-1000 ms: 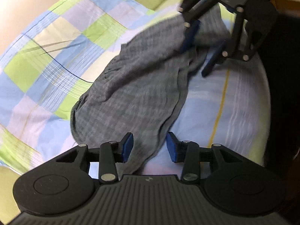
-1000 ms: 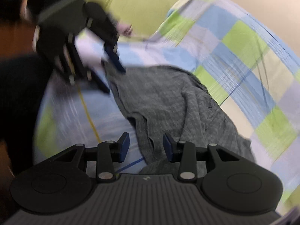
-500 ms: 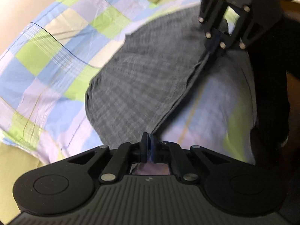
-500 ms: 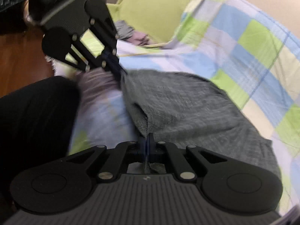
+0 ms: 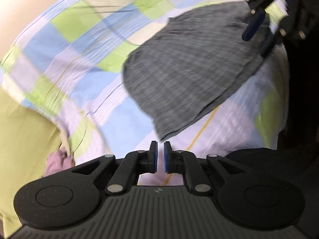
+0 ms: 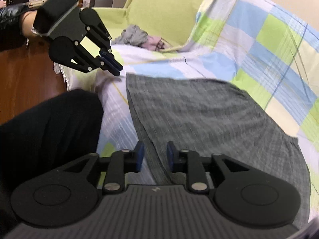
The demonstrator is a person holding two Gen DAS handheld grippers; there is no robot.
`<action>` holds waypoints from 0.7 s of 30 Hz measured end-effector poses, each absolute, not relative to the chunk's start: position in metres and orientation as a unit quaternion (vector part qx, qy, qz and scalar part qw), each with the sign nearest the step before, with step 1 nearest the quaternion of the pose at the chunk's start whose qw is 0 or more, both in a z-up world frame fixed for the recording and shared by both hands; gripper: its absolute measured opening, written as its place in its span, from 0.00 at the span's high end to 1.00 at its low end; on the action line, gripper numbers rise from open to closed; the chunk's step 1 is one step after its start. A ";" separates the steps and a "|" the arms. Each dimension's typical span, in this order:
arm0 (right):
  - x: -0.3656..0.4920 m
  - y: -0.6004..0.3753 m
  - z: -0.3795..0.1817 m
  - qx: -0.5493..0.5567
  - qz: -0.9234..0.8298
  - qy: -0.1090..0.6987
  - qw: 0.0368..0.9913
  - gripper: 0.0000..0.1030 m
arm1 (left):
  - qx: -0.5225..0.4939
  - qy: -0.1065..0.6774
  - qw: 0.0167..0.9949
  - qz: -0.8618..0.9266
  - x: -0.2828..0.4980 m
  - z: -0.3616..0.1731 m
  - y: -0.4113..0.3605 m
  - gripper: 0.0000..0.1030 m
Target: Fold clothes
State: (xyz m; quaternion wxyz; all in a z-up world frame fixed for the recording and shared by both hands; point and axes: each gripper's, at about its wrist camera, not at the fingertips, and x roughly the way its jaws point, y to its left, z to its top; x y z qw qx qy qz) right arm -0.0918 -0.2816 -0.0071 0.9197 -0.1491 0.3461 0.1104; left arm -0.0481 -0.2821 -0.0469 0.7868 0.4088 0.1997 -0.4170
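- Grey garment (image 6: 199,115): lies flat on the checked bedsheet (image 6: 265,45), folded so that layered edges run along its near side; in the left wrist view the same grey garment (image 5: 191,69) shows a stacked corner pointing toward the camera.
- Left gripper (image 5: 160,155): blue pads nearly together with a narrow gap between them, nothing held; it sits just short of the garment's near corner, not touching the cloth. In the right wrist view the left gripper (image 6: 111,64) hangs above the sheet, just beside the garment's far corner and clear of it.
- Right gripper (image 6: 153,155): fingers spread apart, straddling the garment's folded edge, with cloth visible between the pads but not pinched. In the left wrist view the right gripper (image 5: 259,31) is at the garment's far end, its pads parted; contact with the cloth cannot be judged through the blur.
- Yellow-green sofa (image 6: 159,8): lies beyond the garment, under the sheet.
- Crumpled clothes (image 6: 139,37): a grey and pink heap, well apart from the garment, against the sofa back.
- Dark trouser leg (image 6: 49,123): just beside the sheet's edge, opposite the garment's folded side.
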 end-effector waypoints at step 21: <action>0.040 -0.171 -0.066 -0.317 0.049 0.311 0.894 0.75 | 0.391 0.145 0.783 -0.462 0.035 -0.029 -0.257 0.66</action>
